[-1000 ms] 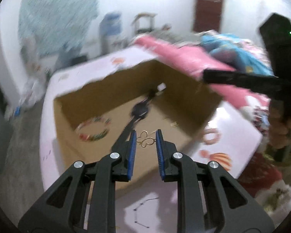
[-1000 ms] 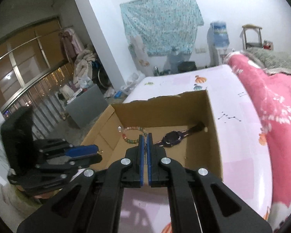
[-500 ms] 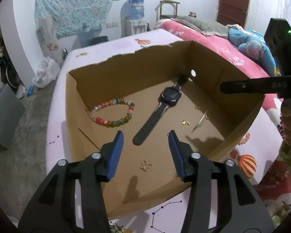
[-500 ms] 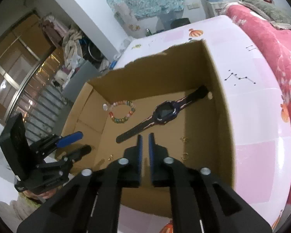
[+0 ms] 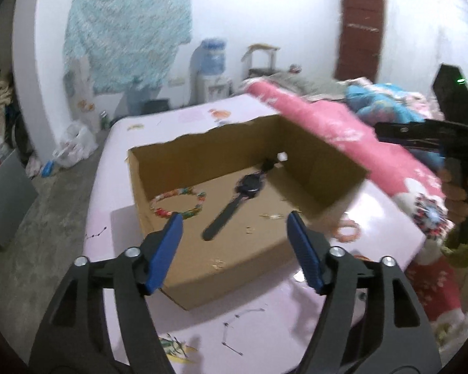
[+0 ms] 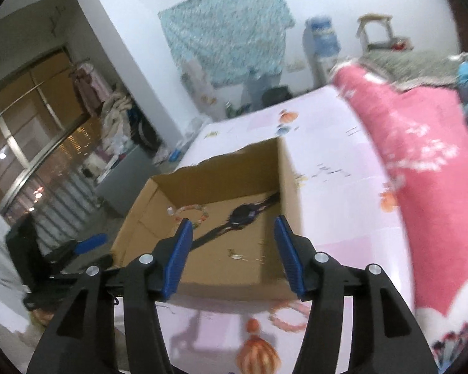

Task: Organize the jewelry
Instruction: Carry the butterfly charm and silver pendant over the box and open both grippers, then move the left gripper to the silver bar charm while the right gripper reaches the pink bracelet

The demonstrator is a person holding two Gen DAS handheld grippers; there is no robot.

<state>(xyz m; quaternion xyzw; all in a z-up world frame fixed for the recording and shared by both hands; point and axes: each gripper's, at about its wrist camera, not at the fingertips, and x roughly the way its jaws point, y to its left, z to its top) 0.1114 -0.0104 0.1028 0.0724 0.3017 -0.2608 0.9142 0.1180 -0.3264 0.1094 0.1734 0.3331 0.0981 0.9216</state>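
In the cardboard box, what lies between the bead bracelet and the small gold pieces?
The dark watch lies there, its strap running diagonally between the bead bracelet and the small gold pieces. The left wrist view shows it best.

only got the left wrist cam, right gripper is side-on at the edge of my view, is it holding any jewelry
Observer: No. In the right wrist view the right gripper is open. Its jaws have just been opening and nothing is between the pads. The watch lies on the floor of the cardboard box beyond them.
Operator: ok and where does my left gripper sit relative to the box
Observer: Seen from the right wrist, the left gripper is outside the cardboard box, beside its left wall. Its jaws have just been opening too, with nothing between them.
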